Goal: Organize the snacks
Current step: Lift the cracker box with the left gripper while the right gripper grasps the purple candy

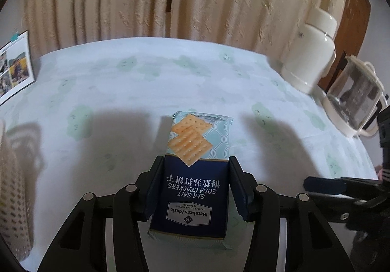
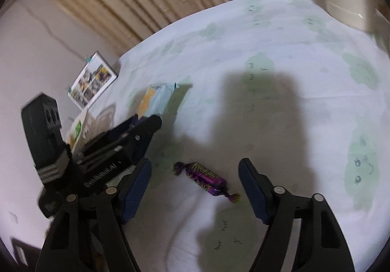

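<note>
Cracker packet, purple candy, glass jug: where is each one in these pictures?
Cracker packet (image 1: 192, 174): left wrist view, on its dark blue printed face.
Purple candy (image 2: 206, 178): right wrist view, middle of its wrapper.
Glass jug (image 1: 353, 99): left wrist view, on its clear wall.

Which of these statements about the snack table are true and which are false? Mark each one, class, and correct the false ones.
1. The left hand-held gripper is shut on the cracker packet. True.
2. The right hand-held gripper holds the purple candy. False: its jaws stand open, with the candy lying on the tablecloth between them.
3. The cracker packet is red. False: it is dark blue and pale blue-green.
4. A white flask stands at the table's far right in the left wrist view. True.
5. A glass jug stands beside the flask. True.
</note>
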Available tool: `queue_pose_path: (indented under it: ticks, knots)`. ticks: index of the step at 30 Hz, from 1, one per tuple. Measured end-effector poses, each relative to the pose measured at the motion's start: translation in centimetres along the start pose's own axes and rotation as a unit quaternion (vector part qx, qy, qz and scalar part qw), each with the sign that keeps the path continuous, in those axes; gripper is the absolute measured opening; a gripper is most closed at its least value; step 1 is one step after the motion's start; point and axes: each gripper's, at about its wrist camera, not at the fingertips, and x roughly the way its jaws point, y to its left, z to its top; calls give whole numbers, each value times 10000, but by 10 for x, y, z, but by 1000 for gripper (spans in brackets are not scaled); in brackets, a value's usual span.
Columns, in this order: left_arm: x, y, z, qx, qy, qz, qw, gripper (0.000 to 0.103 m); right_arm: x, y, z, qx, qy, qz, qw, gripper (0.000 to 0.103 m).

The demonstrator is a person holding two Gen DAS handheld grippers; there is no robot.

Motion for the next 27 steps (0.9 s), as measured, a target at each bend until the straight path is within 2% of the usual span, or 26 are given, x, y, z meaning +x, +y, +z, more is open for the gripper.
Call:
queue_pose_path:
  ticks: [6,14,22,25,27]
  knots:
    - [-16,0,-6,-20,-142,12,9999,52,13,18,-10,-816,199,-553,9949,56]
    - [-20,-1,-14,-25,-189,61,9998,52,15,28,-18,-1298,208,-808,9880,53]
    - [-25,-2,-16,-62,-290,89,9995,52,20,42,-29,-1848,-28,-1636,9691,30]
    - [-27,-2,-16,-36,-356,131,9993,52,21,43,-29,-1826,-109,-1744,9675,22]
    - [-30,-2,-15,-36,-423,165,9990,52,20,41,-28,-1730,-152,-1751,9691,21]
